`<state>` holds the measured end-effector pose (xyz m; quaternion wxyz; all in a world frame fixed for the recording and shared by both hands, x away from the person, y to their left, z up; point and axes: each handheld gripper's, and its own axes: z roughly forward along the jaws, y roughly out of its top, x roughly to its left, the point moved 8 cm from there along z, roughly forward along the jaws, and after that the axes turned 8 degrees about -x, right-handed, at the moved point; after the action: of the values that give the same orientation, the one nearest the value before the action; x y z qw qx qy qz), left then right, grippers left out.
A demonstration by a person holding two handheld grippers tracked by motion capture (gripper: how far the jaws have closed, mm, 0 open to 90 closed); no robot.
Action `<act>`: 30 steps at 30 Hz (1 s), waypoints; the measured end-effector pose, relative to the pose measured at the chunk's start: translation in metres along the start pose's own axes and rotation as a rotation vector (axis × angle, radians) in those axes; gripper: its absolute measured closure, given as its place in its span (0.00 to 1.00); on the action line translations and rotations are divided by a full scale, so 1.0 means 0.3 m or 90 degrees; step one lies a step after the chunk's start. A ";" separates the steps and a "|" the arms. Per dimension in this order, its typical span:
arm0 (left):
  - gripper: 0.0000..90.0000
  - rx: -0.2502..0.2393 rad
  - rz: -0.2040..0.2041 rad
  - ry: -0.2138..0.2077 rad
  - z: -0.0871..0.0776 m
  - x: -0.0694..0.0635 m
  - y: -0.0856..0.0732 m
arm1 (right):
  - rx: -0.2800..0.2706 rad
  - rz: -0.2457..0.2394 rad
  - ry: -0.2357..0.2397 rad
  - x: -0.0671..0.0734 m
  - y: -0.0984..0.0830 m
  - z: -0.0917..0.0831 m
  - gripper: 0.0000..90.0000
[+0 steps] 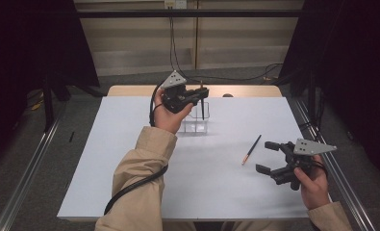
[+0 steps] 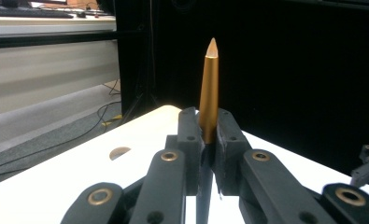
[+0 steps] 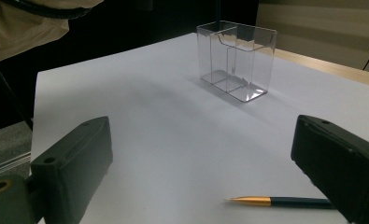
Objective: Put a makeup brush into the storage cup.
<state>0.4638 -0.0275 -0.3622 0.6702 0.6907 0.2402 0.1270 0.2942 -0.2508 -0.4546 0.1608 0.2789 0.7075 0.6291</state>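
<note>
The left claw (image 1: 200,94) gripped a pencil (image 1: 202,106) upright, seemingly above the clear holder (image 3: 236,59). The right claw (image 1: 268,156) stood open near a second pencil (image 1: 251,149) lying on the white surface (image 1: 130,159).

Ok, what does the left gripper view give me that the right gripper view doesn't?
Left gripper view: the left tongs shut on the held pen, gold tip pointing up, with the right tongs far off at the frame's edge.

Right gripper view: the right tongs stand open over the table, the clear holder looks empty, a second pen lies flat near one jaw and untouched, and a tan sleeve sits in the top corner.

Both: the white table.
</note>
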 end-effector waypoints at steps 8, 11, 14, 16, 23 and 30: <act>0.92 0.005 0.004 0.017 0.019 0.032 -0.019 | 0.002 0.001 0.002 -0.002 -0.003 0.000 0.05; 0.92 0.004 0.002 0.022 0.024 0.045 -0.022 | -0.001 0.000 -0.001 -0.005 -0.001 -0.002 0.05; 0.92 0.004 0.006 0.030 0.030 0.052 -0.024 | -0.001 0.002 -0.001 -0.008 -0.001 -0.004 0.05; 0.92 0.003 0.007 0.034 0.035 0.057 -0.024 | 0.000 0.004 -0.002 -0.009 -0.003 -0.005 0.05; 0.92 0.005 0.009 0.042 0.055 0.065 -0.028 | 0.000 0.001 -0.002 -0.008 -0.003 -0.004 0.05; 0.92 0.011 0.019 0.048 0.075 0.073 -0.034 | -0.004 0.000 -0.005 -0.012 0.000 -0.008 0.05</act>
<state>0.4921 -0.0362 -0.3769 0.6530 0.6944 0.2560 0.1607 0.2957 -0.2548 -0.4547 0.1645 0.2810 0.7050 0.6300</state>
